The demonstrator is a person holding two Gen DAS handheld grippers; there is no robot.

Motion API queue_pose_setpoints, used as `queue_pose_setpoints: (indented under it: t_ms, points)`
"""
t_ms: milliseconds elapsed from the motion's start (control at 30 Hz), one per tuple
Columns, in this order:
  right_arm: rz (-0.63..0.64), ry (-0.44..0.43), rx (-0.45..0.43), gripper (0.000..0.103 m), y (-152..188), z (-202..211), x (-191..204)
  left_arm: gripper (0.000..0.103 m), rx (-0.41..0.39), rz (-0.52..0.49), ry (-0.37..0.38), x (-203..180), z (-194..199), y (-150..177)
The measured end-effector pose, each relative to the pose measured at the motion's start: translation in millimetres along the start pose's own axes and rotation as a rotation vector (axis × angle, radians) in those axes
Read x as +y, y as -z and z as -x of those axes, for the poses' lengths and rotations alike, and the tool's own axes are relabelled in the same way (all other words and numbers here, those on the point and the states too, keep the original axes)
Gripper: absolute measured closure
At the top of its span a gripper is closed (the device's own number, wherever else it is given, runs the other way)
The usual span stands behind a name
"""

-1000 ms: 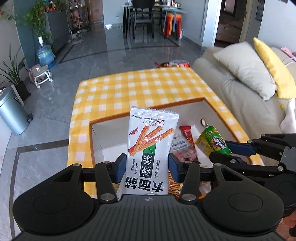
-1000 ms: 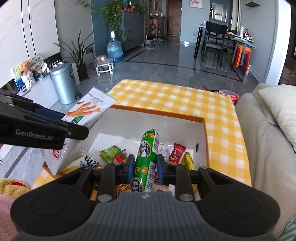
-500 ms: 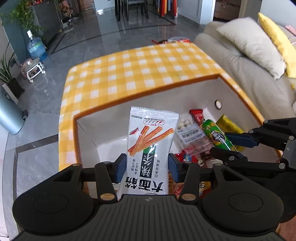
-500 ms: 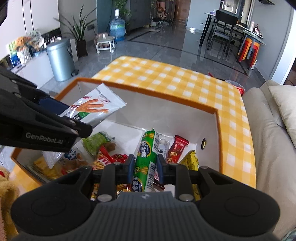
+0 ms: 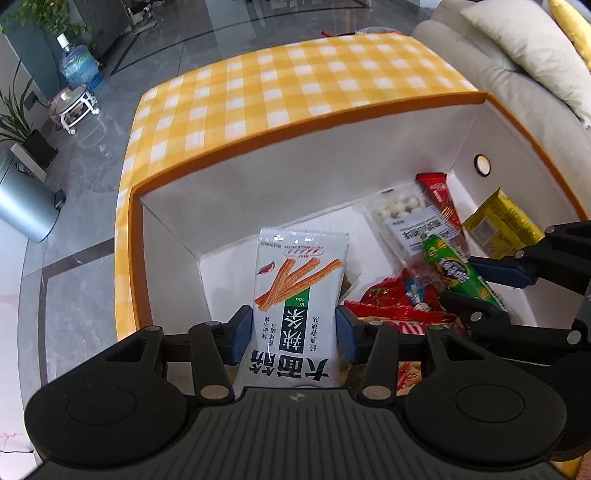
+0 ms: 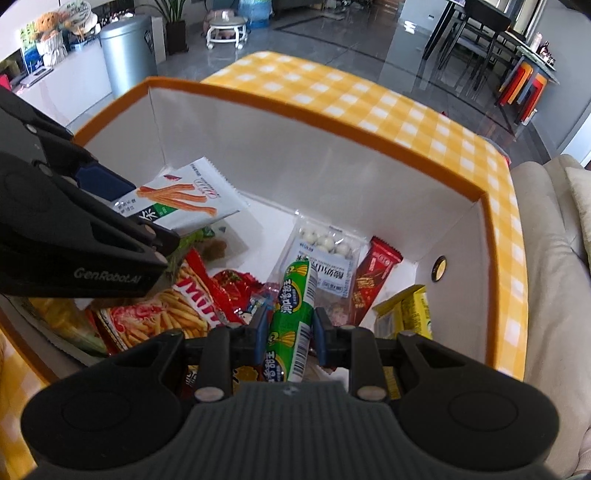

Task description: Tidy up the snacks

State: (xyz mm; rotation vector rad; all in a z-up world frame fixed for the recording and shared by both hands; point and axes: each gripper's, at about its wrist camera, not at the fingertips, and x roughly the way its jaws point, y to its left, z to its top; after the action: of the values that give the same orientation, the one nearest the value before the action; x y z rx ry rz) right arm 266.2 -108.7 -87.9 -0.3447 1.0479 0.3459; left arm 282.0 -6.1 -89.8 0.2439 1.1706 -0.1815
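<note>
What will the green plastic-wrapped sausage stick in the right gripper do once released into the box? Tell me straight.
The green plastic-wrapped sausage stick keeps straight while clamped in the right gripper, so probably stiff. Its round shape suggests it may roll on landing. The glossy wrapper looks slippery, so it could slide off the crinkly packets in the orange-rimmed box.

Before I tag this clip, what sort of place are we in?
Most likely a home living room open to a dining area. A beige sofa sits right beside the checkered table, a dining table with chairs stands further back, and a water jug and potted plants sit on the tiled floor.
</note>
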Motion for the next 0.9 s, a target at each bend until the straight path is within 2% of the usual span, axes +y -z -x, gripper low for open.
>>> queue_pose_setpoints:
  t_ms: [67,167,200,267,333,467,533,633,733,833,900]
  points:
    - [0.003,0.006,0.008,0.08,1,-1,1,0.047,0.005,-0.001,-0.002,1,0,1]
    - [0.013,0.014,0.006,0.08,1,1,1,0.04,-0.007,-0.017,-0.012,0,5,2]
    - [0.013,0.016,0.001,0.078,1,3,1,0.039,-0.019,-0.024,-0.011,-1,8,2]
    - [0.005,0.02,-0.007,0.066,-1,8,-1,0.038,-0.036,-0.027,-0.011,-1,15,2]
    - [-0.006,0.016,-0.011,0.063,-3,15,-4,0.035,-0.073,-0.02,-0.013,1,28,4]
    - [-0.019,0.032,-0.054,0.037,-6,40,-7,0.024,-0.198,0.016,-0.024,8,65,8]
    - [-0.031,0.038,-0.091,0.034,-6,59,-8,0.024,-0.272,0.024,-0.049,10,86,12]
    - [-0.074,0.035,-0.153,0.025,-8,88,-13,0.024,-0.368,0.029,-0.108,9,116,18]
    - [-0.141,0.01,-0.224,0.022,-6,122,-17,0.023,-0.468,0.045,-0.122,9,146,29]
    - [-0.187,-0.002,-0.309,0.014,-2,159,-18,0.02,-0.548,0.056,-0.129,8,173,39]
    - [-0.202,0.004,-0.372,0.012,5,184,-14,0.014,-0.592,0.071,-0.14,8,188,47]
